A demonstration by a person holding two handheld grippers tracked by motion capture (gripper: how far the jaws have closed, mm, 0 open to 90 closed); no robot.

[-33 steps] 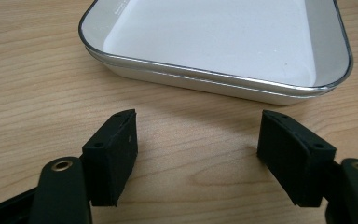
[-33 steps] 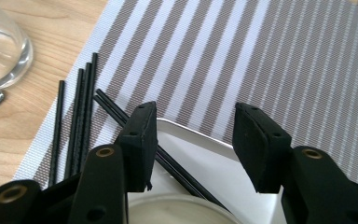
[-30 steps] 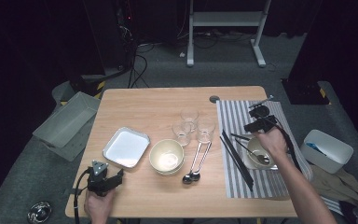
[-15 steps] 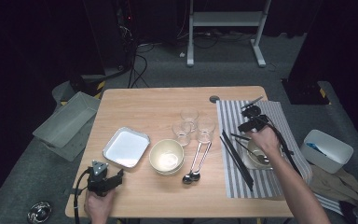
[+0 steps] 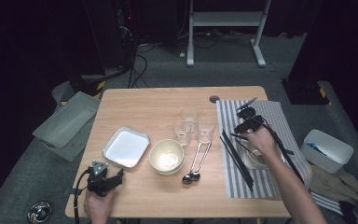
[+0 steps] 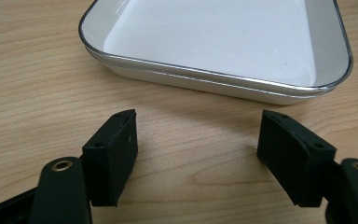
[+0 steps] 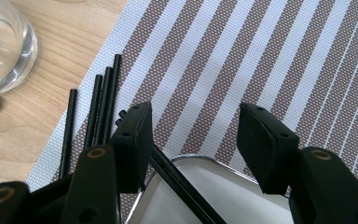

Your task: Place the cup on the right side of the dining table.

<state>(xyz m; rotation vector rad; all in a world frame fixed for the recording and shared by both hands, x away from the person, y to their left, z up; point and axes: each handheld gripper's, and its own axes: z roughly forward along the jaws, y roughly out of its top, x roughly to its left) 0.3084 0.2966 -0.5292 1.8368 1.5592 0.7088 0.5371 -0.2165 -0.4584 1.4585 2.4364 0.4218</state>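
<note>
1. The right tongs [image 7: 193, 144] hover above the striped grey-and-white cloth mat [image 7: 261, 60], jaws half apart and just widening, gripping nothing.
2. Beneath them, the white metal-rimmed tray [image 7: 214, 196] lies on the mat, with thin black chopsticks [image 7: 98, 107] alongside and across it.
3. The left tongs [image 6: 196, 154] sit wide apart and empty on the wooden bench [image 6: 32, 84], near another white rectangular tray [image 6: 214, 37].

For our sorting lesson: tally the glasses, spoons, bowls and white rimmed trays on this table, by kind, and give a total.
Glasses: 3
Spoons: 2
Bowl: 1
Trays: 2
Total: 8
</note>
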